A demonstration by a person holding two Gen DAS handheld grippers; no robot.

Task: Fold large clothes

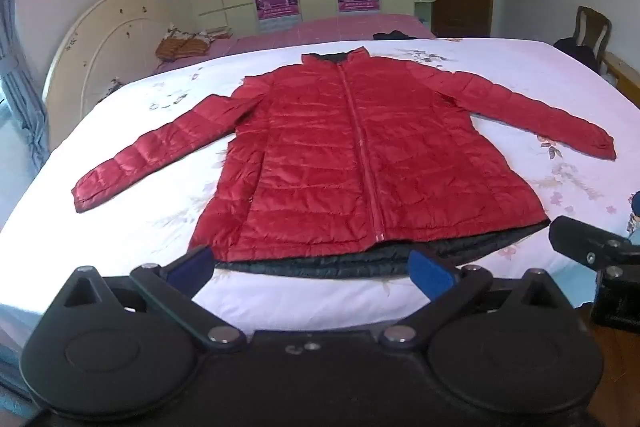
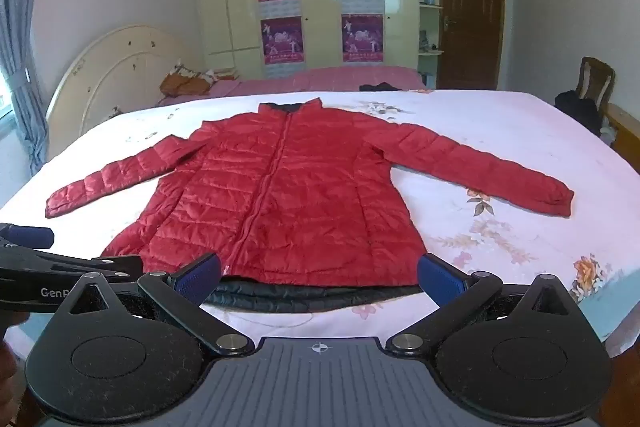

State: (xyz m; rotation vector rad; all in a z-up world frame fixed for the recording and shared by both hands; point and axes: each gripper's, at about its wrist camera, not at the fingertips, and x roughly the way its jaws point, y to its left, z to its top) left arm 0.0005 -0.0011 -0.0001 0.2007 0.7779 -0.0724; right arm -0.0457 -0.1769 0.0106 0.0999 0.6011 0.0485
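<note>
A red quilted jacket (image 1: 344, 155) (image 2: 280, 195) lies flat and zipped on the floral bedsheet (image 1: 140, 227) (image 2: 500, 227), collar away from me, both sleeves spread out to the sides. Its dark lining shows along the near hem. My left gripper (image 1: 312, 267) hovers just short of that hem, jaws wide open with nothing between the blue pads (image 1: 430, 273). My right gripper (image 2: 320, 281) hangs over the hem too, open and empty. From the right wrist, the left gripper's body shows at the left edge; from the left wrist, the right gripper's body shows at the right edge.
A cream headboard (image 1: 104, 43) stands at the left. A second bed with a pink cover (image 2: 340, 77) lies behind, with an orange-brown bag (image 2: 184, 83) on it. A wardrobe with posters (image 2: 320, 7), a brown door (image 2: 468, 11) and a wooden chair (image 2: 592, 87) line the far side.
</note>
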